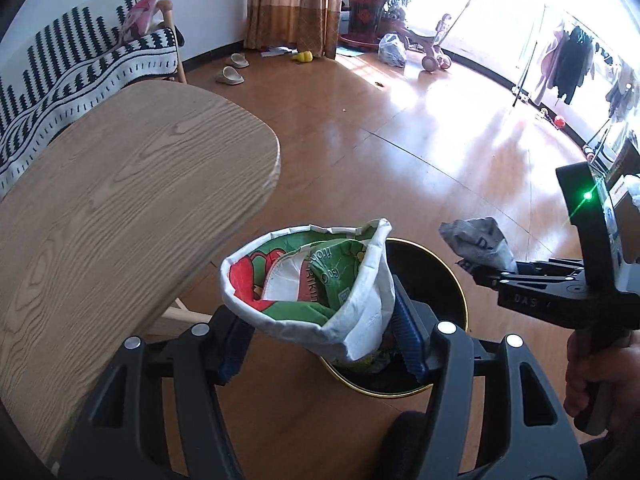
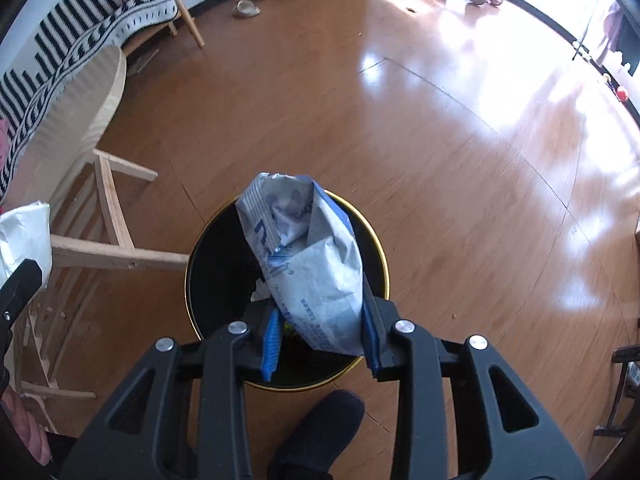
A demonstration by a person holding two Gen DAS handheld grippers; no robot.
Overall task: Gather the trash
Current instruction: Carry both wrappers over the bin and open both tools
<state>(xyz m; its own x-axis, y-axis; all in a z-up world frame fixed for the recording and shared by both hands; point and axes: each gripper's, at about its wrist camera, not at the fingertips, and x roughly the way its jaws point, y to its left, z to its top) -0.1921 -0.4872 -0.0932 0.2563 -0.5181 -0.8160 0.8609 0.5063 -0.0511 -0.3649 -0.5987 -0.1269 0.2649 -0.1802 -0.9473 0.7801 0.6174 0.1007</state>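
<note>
A black trash bin with a gold rim (image 1: 448,264) (image 2: 216,256) stands on the wood floor. My left gripper (image 1: 320,340) is shut on a white snack bag with green and red print (image 1: 308,284), held over the bin's left rim; that bag also shows at the left edge of the right wrist view (image 2: 24,236). My right gripper (image 2: 320,340) is shut on a crumpled grey-blue wrapper (image 2: 308,256), held above the bin's opening. The right gripper and its wrapper (image 1: 480,244) show at the right in the left wrist view.
A light wooden table (image 1: 120,208) is close on the left, its legs (image 2: 112,240) beside the bin. A sofa with a black-and-white throw (image 1: 80,64) stands behind it. Slippers (image 1: 230,76), a plant pot (image 1: 366,12) and a tricycle (image 1: 432,48) are far off. A foot (image 2: 320,432) is below the bin.
</note>
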